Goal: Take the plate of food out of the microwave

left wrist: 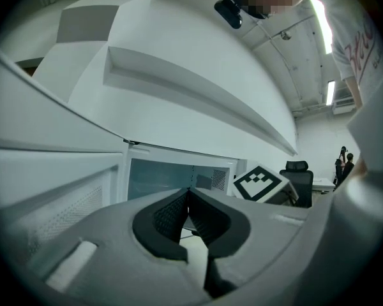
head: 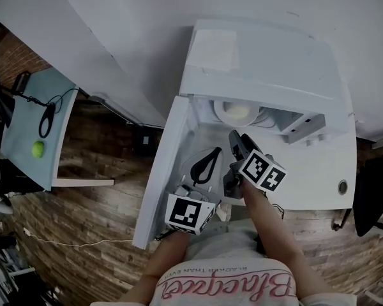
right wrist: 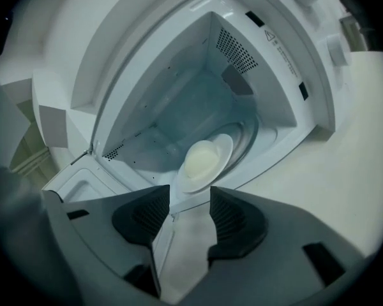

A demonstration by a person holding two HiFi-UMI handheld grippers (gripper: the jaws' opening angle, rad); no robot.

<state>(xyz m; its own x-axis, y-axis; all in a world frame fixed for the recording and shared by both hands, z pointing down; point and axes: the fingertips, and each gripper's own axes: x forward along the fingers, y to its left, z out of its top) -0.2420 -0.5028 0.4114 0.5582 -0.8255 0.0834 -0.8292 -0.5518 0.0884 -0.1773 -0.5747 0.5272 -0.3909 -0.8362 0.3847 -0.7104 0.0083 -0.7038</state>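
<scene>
The fingers [right wrist: 233, 218] of the right gripper [right wrist: 182, 212] stand apart with nothing between them. Just past their tips, the plate [right wrist: 225, 146] with its pale mound of food [right wrist: 200, 160] sits inside the open microwave [right wrist: 179, 101]. To their left, the left gripper [left wrist: 188, 218] has its fingers closed together on nothing, near the swung-out door [head: 159, 171].

Soft even light; fisheye edges dark and warped.
</scene>
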